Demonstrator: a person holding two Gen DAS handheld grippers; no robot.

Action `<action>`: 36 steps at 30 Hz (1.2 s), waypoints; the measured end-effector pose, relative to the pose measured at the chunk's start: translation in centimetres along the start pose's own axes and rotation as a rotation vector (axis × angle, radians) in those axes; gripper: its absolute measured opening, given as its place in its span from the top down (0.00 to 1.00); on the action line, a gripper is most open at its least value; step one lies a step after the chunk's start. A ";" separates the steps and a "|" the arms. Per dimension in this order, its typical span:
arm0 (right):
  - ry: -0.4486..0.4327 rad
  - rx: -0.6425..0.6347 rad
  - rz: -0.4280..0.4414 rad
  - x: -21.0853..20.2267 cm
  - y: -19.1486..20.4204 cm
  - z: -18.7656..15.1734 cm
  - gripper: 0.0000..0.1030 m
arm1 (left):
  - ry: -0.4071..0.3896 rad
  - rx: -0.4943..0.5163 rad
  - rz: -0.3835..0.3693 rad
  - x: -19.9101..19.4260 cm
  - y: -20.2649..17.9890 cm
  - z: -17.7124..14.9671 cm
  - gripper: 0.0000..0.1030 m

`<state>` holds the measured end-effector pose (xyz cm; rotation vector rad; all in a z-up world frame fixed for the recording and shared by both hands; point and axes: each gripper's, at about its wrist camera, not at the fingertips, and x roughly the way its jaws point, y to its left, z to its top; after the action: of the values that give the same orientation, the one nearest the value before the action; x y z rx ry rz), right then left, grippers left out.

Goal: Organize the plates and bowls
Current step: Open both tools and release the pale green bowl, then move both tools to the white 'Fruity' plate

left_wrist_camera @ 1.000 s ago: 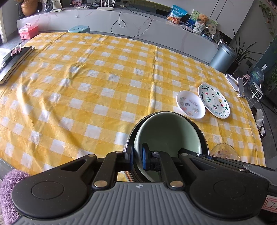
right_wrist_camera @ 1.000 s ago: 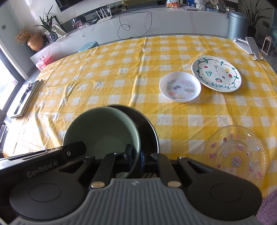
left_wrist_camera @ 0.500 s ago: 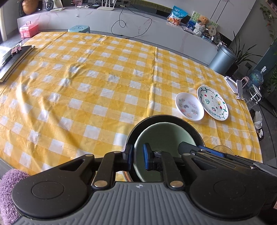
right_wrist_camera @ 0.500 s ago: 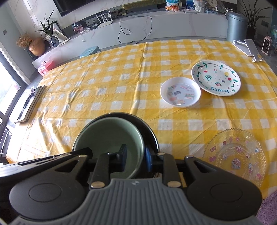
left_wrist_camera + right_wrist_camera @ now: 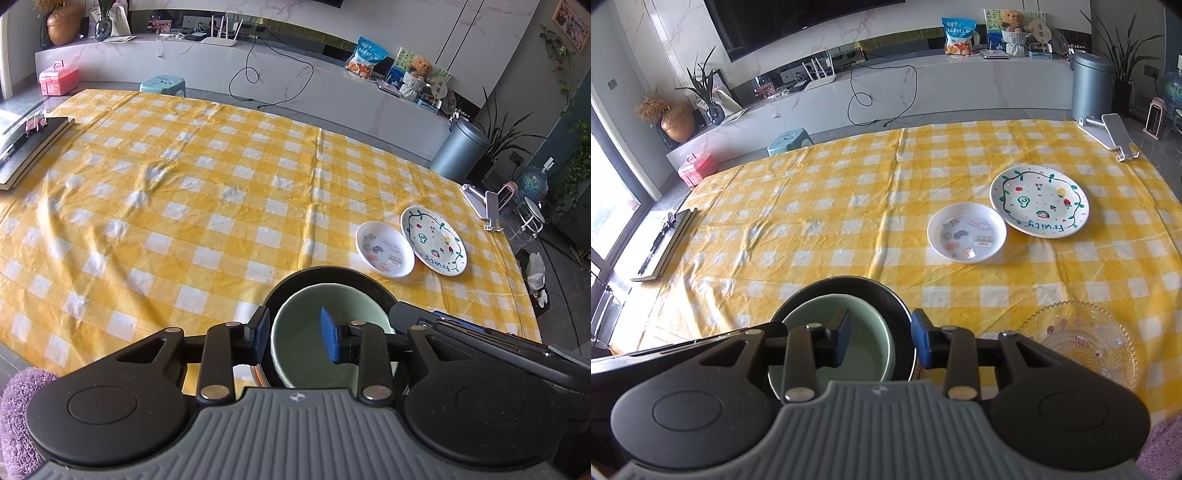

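A yellow-and-white checked cloth covers the table and carries everything. Nearest its front edge sits a black bowl, with a green bowl nested inside it, pushed toward the black bowl's left side in the right wrist view. Both grippers are over this pair with jaws apart and clamped on nothing: the left gripper has one pad outside the black bowl's left rim and the other over the green bowl's hollow, while the right gripper has its left pad inside the green bowl and its right pad outside the black bowl's right rim. Whether any pad touches a rim cannot be told. To the right of the bowls lies a clear glass plate with small printed figures. Farther back rests a painted plate lettered "Fruits", and just beside it, to its left, a small white dish with stickers.
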<state>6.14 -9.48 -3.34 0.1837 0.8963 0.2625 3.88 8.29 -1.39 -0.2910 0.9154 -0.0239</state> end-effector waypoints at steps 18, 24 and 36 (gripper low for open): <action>-0.195 0.209 -0.037 -4.5 -10.4 -1.1 0.57 | -0.088 0.070 -0.161 -0.1 -6.7 -0.9 0.59; -0.200 0.301 -0.060 -4.2 -15.1 -2.1 0.57 | -0.033 0.107 -0.204 2.7 -10.1 -1.4 0.59; -0.180 0.391 -0.112 -1.7 -21.6 -2.8 0.57 | 0.109 0.128 -0.182 7.8 -14.4 -0.4 0.59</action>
<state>6.15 -30.42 -9.51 0.5092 0.7688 -0.0368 9.83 -6.76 -3.99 -0.2546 0.9889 -0.2677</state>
